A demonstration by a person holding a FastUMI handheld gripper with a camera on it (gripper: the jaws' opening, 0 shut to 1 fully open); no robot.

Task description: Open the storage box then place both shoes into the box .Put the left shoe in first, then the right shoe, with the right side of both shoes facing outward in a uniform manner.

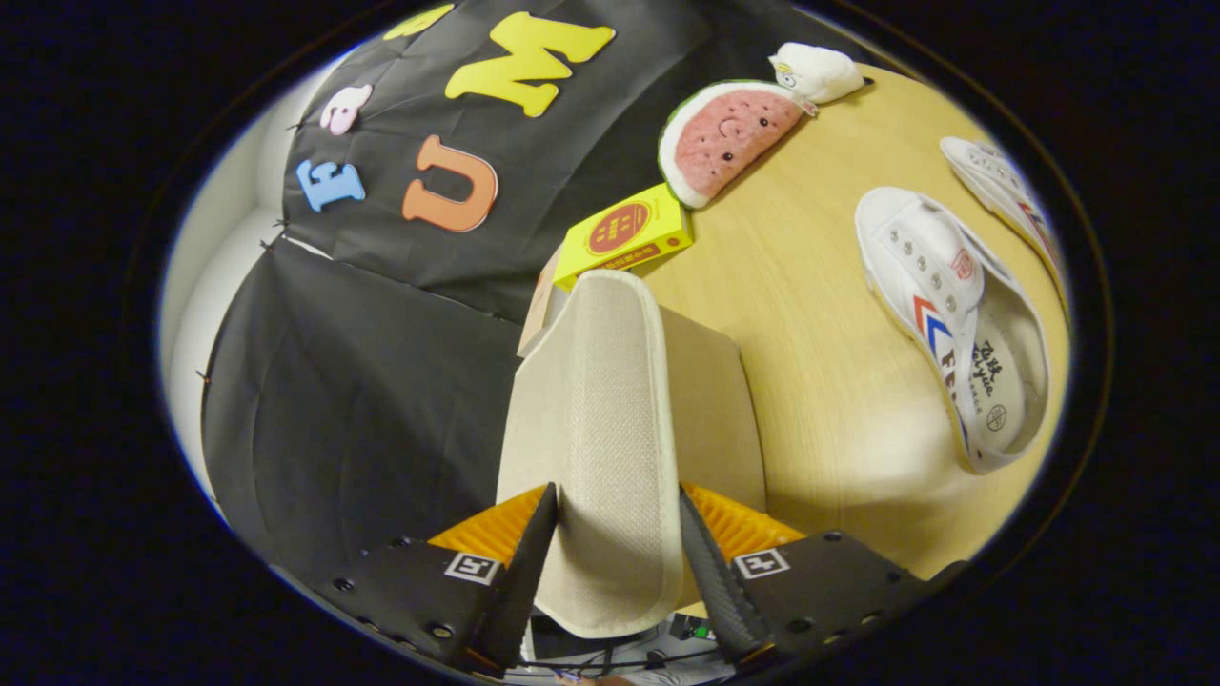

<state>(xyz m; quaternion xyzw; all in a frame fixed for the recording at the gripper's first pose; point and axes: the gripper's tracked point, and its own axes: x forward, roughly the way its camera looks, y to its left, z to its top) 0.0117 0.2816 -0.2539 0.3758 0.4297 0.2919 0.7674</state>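
Right now you're on step one, opening the storage box (705, 400): the jaws (618, 548) are clamped on its beige fabric lid flap (610, 419), one finger pressing each side of it. The flap stands on edge, its long axis running straight ahead from the jaws, free end toward the yellow carton (624, 233). The tan box body sits just right of the flap, close ahead of the jaws. Judging by this, the lid is partly swung up, not fully clear. Next you'd need to carry the flap over until the opening is exposed, then let go. Both shoes lie on the surface (801, 314), well off to the right of the jaws; neither is boxed. The nearer shoe (948, 319) has its long axis running away from you, heel opening nearest, toe far. The farther shoe (1006, 195) lies roughly parallel beyond it. I can't tell which is the left shoe.
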